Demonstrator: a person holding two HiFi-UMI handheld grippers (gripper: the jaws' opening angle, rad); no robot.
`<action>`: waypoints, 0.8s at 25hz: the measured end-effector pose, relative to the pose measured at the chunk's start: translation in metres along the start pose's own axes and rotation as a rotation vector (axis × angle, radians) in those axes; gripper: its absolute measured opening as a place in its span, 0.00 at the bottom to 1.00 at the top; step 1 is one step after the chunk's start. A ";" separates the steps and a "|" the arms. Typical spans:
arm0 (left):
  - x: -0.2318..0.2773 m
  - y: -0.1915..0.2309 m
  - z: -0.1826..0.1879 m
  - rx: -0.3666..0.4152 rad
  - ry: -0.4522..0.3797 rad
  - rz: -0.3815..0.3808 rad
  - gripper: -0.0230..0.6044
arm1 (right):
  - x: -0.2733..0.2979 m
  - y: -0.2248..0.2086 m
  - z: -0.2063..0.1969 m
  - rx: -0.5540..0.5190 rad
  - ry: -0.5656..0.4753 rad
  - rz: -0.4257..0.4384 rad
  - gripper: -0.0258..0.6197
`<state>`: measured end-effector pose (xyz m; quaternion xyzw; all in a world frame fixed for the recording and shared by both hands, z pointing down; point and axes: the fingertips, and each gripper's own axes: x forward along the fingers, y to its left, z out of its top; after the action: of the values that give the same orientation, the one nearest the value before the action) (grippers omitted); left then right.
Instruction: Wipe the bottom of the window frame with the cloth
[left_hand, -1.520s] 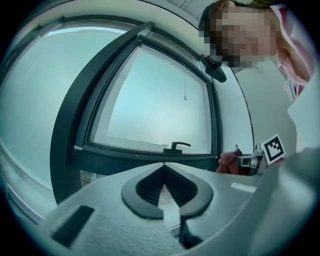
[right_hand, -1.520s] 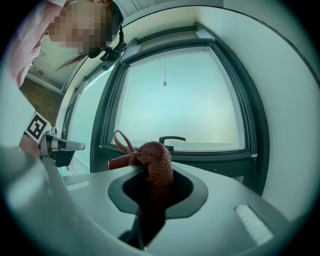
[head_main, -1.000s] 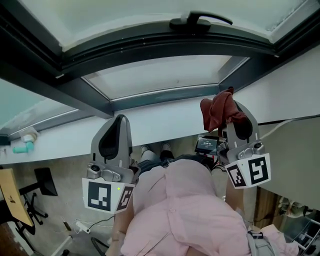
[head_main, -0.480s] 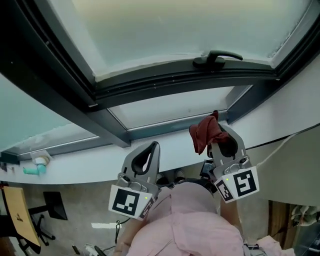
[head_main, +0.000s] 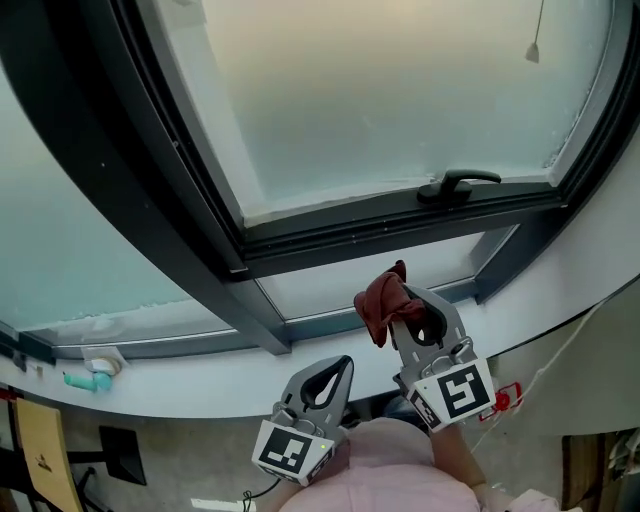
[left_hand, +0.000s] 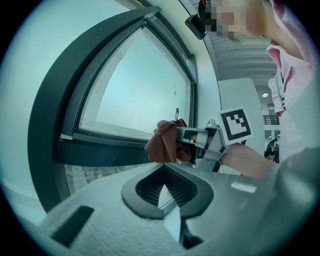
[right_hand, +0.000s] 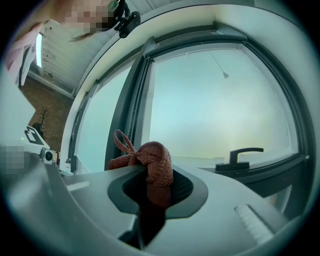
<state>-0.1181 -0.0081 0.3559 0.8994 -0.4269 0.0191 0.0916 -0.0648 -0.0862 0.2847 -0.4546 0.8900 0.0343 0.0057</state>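
**A:** Cloth (head_main: 380, 303): how many, and where?

**B:** One, rust-red and bunched, with a small loop sticking up. The right tool (head_main: 405, 305) pinches it between its jaws. It is held up in front of the lower pane (head_main: 320, 292), under the dark bottom rail of the window frame (head_main: 380, 228) and above the white sill (head_main: 200, 375). I can't tell whether it touches the frame.

**A:** And from the left?

**B:** One small teal object (head_main: 85, 381) lies on the sill at the far left, well apart from the rest. Next is the left tool (head_main: 345, 362), held low by the person's pink shirt (head_main: 390, 475), its jaws pressed together with nothing between them. That makes two tools. The cloth and the right tool are just to its right.

**A:** Anything around the rail?

**B:** One black handle (head_main: 458, 184) juts from it, to the right of the cloth. One pull cord (head_main: 538, 48) hangs at the top right.
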 end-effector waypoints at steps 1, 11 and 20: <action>-0.002 0.005 0.000 -0.005 -0.003 0.005 0.03 | 0.010 0.004 0.006 -0.013 -0.004 0.008 0.13; -0.010 0.016 0.004 -0.044 -0.031 0.011 0.03 | 0.119 0.048 0.042 -0.102 0.082 0.128 0.13; -0.028 0.051 0.022 -0.044 -0.112 0.123 0.03 | 0.198 0.072 0.007 -0.305 0.258 0.114 0.13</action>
<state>-0.1764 -0.0222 0.3388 0.8689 -0.4862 -0.0349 0.0859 -0.2394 -0.2032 0.2732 -0.3997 0.8922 0.1104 -0.1791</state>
